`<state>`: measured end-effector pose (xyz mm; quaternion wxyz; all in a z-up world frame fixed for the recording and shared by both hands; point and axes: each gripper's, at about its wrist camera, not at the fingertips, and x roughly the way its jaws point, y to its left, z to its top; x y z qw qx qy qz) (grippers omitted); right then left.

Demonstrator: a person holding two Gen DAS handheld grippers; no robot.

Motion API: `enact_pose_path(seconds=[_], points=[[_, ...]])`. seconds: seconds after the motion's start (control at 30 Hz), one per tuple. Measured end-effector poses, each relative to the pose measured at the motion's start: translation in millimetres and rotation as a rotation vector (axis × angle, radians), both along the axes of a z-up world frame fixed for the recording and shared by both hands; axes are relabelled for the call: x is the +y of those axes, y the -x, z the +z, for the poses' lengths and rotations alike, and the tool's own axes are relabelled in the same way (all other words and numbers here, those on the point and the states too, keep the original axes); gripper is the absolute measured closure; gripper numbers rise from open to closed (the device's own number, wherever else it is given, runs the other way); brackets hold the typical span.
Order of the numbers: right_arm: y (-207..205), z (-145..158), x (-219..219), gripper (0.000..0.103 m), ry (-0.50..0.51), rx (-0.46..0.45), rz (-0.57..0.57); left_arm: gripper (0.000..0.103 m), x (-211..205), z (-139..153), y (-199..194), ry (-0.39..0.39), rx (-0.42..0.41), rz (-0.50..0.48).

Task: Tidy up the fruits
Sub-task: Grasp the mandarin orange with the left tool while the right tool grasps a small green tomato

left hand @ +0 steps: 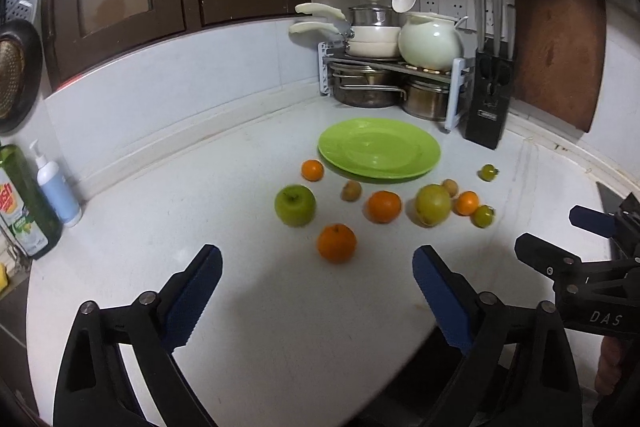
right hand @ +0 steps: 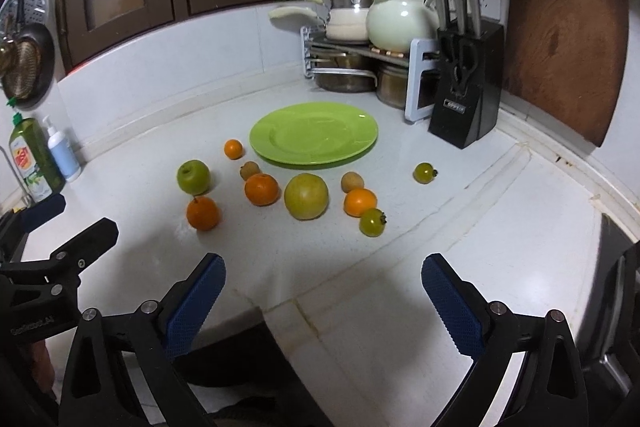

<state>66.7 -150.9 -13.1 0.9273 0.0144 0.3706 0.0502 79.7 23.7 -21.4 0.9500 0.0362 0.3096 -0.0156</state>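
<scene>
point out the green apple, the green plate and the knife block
green apple (left hand: 295, 205), left wrist view, middle of its skin
green plate (right hand: 352, 143), right wrist view, bare right rim
knife block (right hand: 466, 111), right wrist view, black front face

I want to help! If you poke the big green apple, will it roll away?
Probably yes: the green apple looks round and sits free on the smooth white counter. It seems firm, so the open left gripper could likely squeeze it without squashing.

Black hand-held gripper (left hand: 318, 259), blue ridged pads (left hand: 196, 291)
</scene>
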Motion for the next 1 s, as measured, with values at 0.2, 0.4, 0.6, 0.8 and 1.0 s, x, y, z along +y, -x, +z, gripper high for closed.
enact_pose_path(seconds=[0.2, 0.4, 0.6, 0.8, 1.0], points=[[-32, -13, 5, 0.012, 0.000, 0.045, -0.034, 0.015, 6, -12, -34, 0.017, 0.025, -0.040], [-56, -23, 6, 0.017, 0.029, 0.083, -0.097, 0.019, 8, -28, -62, 0.020, 0.069, -0.086], [-77, -32, -6, 0.021, 0.060, 0.095, -0.105, 0.022, -2, -43, -78, 0.020, 0.113, -0.051], [-99, -51, -16, 0.031, 0.033, 0.150, -0.057, 0.026, -13, -59, -90, 0.021, 0.172, -0.014], [-110, -67, -20, 0.040, 0.007, 0.198, -0.034, 0.033, -16, -73, -100, 0.002, 0.209, 0.023]])
